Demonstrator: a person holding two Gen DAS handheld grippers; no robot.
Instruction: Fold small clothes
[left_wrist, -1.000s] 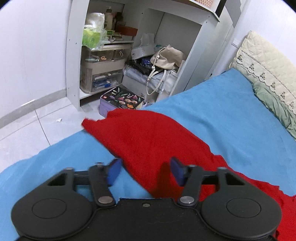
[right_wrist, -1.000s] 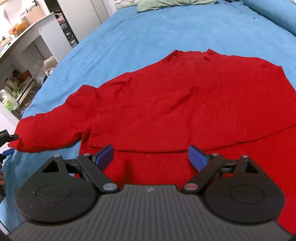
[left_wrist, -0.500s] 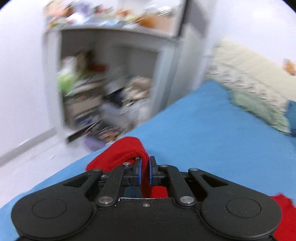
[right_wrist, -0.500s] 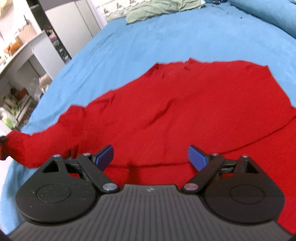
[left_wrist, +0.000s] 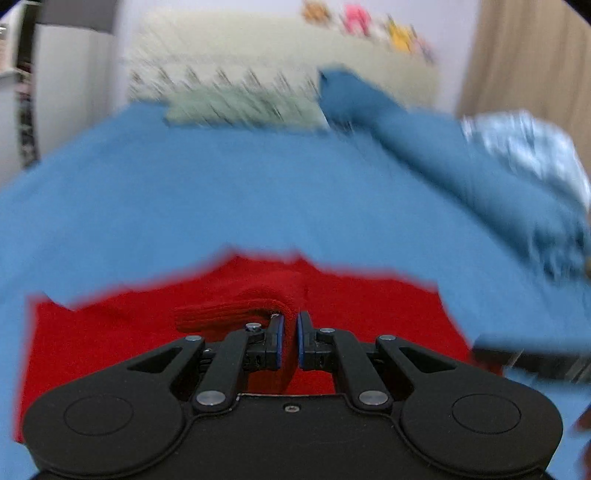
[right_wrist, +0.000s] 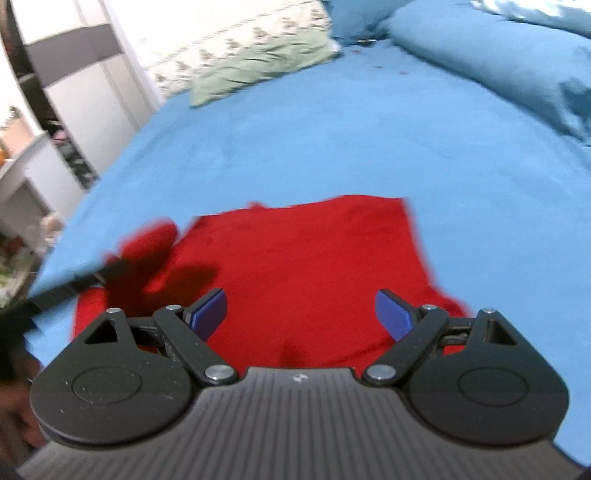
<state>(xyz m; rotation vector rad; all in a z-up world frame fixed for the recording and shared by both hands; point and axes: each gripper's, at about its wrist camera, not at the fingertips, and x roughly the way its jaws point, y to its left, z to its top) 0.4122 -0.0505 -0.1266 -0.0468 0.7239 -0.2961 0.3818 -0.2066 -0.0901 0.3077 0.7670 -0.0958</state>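
Left claw (left_wrist: 287, 334) apparently pinches the red sweater's (right_wrist: 303, 266) cuff (left_wrist: 236, 312).

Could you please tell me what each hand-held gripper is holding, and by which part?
The left hand-held gripper pinches the red knitted sweater by its ribbed sleeve cuff. The right hand-held gripper holds nothing.

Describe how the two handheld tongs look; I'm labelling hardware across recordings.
Both are matte black with two round housings, scissor-like linkage arms on silver pivot pins, and blue pads on the fingertips. The left tongs have a smooth flat top plate with one small screw. The right tongs have a grey ribbed top plate with a small logo.
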